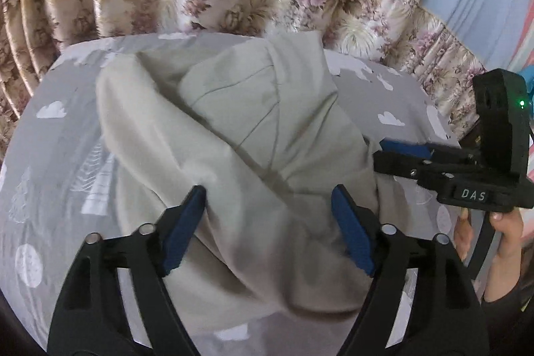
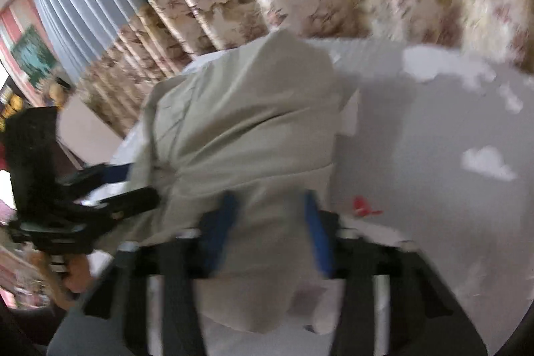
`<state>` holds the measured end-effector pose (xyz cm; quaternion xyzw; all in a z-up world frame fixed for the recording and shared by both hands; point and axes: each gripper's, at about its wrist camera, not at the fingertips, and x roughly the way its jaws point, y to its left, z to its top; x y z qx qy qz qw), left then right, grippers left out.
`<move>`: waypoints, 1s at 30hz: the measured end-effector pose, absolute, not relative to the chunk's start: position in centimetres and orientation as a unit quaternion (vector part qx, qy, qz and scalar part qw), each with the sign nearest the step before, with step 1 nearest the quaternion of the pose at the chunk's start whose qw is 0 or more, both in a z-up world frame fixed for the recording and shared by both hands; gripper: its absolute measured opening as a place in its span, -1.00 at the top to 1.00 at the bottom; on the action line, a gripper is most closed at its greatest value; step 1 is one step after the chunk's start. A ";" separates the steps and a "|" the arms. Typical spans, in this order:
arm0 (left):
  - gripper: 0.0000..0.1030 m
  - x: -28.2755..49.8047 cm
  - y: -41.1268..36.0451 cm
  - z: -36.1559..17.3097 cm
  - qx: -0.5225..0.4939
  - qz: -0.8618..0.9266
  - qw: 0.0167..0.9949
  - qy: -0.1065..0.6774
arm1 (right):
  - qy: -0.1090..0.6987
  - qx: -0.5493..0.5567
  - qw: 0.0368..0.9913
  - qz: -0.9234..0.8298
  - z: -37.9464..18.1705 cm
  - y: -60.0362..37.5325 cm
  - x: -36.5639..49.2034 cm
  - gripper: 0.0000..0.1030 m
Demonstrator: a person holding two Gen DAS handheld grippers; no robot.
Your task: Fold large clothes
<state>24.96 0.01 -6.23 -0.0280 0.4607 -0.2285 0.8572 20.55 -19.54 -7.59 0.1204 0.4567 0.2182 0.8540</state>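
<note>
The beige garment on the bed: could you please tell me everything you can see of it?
The beige garment is plain, soft, thin-looking cloth with stitched seams, bunched in loose folds on the grey cloud-print bedsheet. It lies crumpled, not yet folded flat. The left claw straddles its near fold, pads wide apart and seemingly not pinching; the right claw straddles another part, though blur hides whether it grips.

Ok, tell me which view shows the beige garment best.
Left wrist view: the beige garment is sharp, its folds and seams clear on the grey sheet. The right wrist view shows it too, but motion-blurred.
</note>
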 end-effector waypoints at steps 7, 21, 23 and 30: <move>0.87 25.6 3.0 -6.4 -0.019 -0.225 0.860 0.457 | 0.432 0.151 0.851 0.257 -7.3 -17.4 20.1 0.77; 0.61 26.6 8.4 -9.5 -0.031 -0.227 0.856 0.464 | 0.417 0.024 0.872 0.255 -7.3 -12.6 18.5 0.78; 0.46 26.0 7.9 -8.5 -0.012 -0.212 0.865 0.455 | 0.406 0.033 0.877 0.255 -6.0 -13.7 17.8 0.71; -0.05 21.5 6.6 -4.4 0.013 -0.213 0.880 0.425 | 0.410 0.031 0.880 0.240 -5.4 -16.9 15.2 0.45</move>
